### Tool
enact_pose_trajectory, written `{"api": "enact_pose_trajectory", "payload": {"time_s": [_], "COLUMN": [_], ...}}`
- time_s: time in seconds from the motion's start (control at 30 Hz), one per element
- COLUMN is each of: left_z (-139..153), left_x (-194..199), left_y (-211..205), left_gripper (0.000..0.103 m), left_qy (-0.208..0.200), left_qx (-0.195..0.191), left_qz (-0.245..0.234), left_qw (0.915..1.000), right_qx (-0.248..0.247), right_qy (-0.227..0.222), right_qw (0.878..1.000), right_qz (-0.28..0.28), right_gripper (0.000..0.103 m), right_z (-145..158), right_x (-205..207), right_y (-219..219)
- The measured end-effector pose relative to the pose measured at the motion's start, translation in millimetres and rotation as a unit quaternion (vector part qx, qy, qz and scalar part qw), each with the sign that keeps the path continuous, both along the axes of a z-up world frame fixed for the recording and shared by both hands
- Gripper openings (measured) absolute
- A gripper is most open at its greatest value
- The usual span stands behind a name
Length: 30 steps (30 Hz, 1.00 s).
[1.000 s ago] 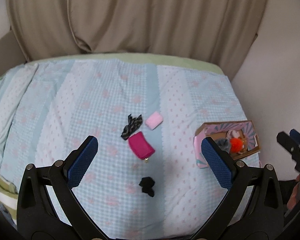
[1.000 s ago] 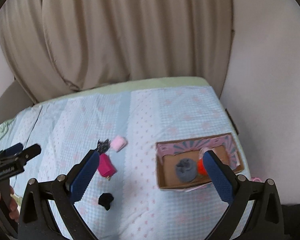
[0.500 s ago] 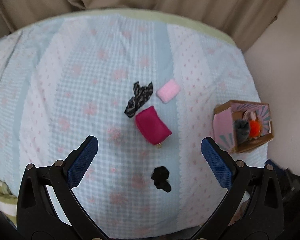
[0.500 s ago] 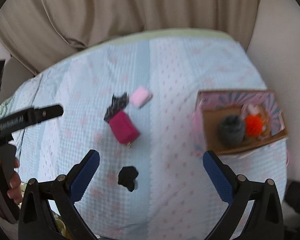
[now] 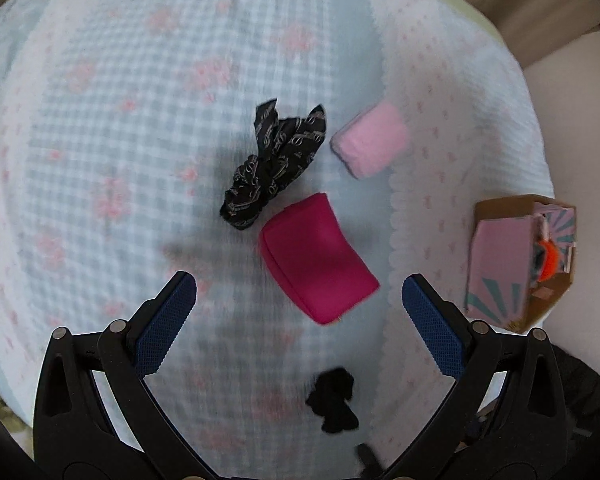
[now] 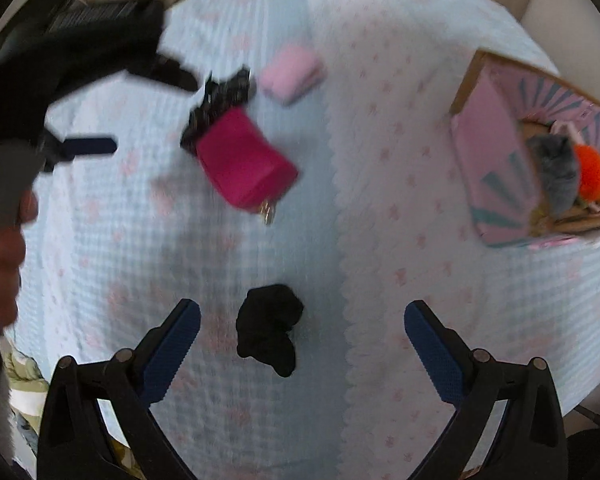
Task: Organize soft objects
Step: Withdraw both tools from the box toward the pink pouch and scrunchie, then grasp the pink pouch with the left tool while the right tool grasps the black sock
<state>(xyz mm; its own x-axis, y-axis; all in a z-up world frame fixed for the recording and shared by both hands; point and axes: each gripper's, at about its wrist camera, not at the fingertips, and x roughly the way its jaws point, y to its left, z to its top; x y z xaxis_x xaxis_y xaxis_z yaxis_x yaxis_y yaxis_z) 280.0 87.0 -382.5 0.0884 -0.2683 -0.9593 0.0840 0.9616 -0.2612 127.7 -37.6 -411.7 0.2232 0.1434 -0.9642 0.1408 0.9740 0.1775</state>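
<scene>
On the blue checked bedspread [image 5: 100, 152] lie a magenta pouch [image 5: 318, 258], a black patterned cloth [image 5: 274, 166], a pale pink soft block [image 5: 370, 140] and a small black wad [image 5: 334, 398]. My left gripper [image 5: 299, 292] is open and empty, hovering above the pouch. My right gripper [image 6: 302, 320] is open and empty above the black wad [image 6: 269, 334]. The right wrist view also shows the pouch [image 6: 244, 164], the pink block [image 6: 292, 72], the patterned cloth [image 6: 220, 100] and the left gripper [image 6: 88, 146] at the left.
A cardboard box [image 6: 488, 152] with pink-and-teal lining stands at the bed's right edge and holds a grey soft item [image 6: 556, 172] and an orange pom-pom [image 6: 590, 172]. The box also shows in the left wrist view [image 5: 500, 260]. The bed's edge runs just beyond it.
Both grippers have dropped closer to the bed and tilted downward. The soft objects loom larger. The curtain has left both views. Both grippers stay open.
</scene>
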Motion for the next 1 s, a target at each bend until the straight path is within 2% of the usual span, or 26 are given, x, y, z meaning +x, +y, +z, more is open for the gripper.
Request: {"api": "enact_pose_trajectory", "payload": {"time_s": [0.13, 0.3, 0.4, 0.43, 0.5, 0.57, 0.7, 0.77, 0.9, 1.0], "left_z": [-34, -73, -94, -97, -104, -110, -118, -120, -119, -116], "left_x": [12, 17, 18, 18, 19, 20, 21, 21, 17, 14], "left_y": [-7, -18, -25, -26, -29, -33, -38, -40, -40, -30], "left_gripper": [0.102, 0.102, 0.099, 0.098, 0.088, 0.082, 0.075, 0.071, 0.061, 0.056], "left_qy": [0.021, 0.051, 0.067, 0.069, 0.071, 0.073, 0.071, 0.067, 0.057, 0.052], "left_qx": [0.002, -0.013, -0.015, -0.016, -0.018, -0.018, -0.015, -0.011, -0.013, -0.017], "left_qz": [-0.002, 0.003, 0.009, 0.012, 0.017, 0.018, 0.015, 0.016, 0.023, 0.029], "left_qw": [0.9998, 0.9986, 0.9976, 0.9974, 0.9972, 0.997, 0.9972, 0.9976, 0.998, 0.9981], "right_qx": [0.003, -0.024, -0.028, -0.029, -0.028, -0.026, -0.026, -0.034, -0.048, -0.045], "right_qy": [0.023, 0.014, 0.014, 0.015, 0.016, 0.017, 0.026, 0.022, 0.009, 0.005], "right_qw": [1.0, 0.998, 0.997, 0.997, 0.997, 0.997, 0.997, 0.997, 0.996, 0.997], "right_qz": [0.01, 0.048, 0.067, 0.07, 0.075, 0.075, 0.071, 0.071, 0.07, 0.066], "right_gripper": [0.094, 0.094, 0.084, 0.082, 0.078, 0.074, 0.063, 0.057, 0.034, 0.029], "right_z": [-32, -58, -68, -70, -75, -79, -90, -90, -86, -85], "right_x": [1, -8, -12, -12, -12, -11, -9, -10, -14, -16], "right_y": [15, 40, 51, 53, 56, 57, 55, 55, 48, 42]}}
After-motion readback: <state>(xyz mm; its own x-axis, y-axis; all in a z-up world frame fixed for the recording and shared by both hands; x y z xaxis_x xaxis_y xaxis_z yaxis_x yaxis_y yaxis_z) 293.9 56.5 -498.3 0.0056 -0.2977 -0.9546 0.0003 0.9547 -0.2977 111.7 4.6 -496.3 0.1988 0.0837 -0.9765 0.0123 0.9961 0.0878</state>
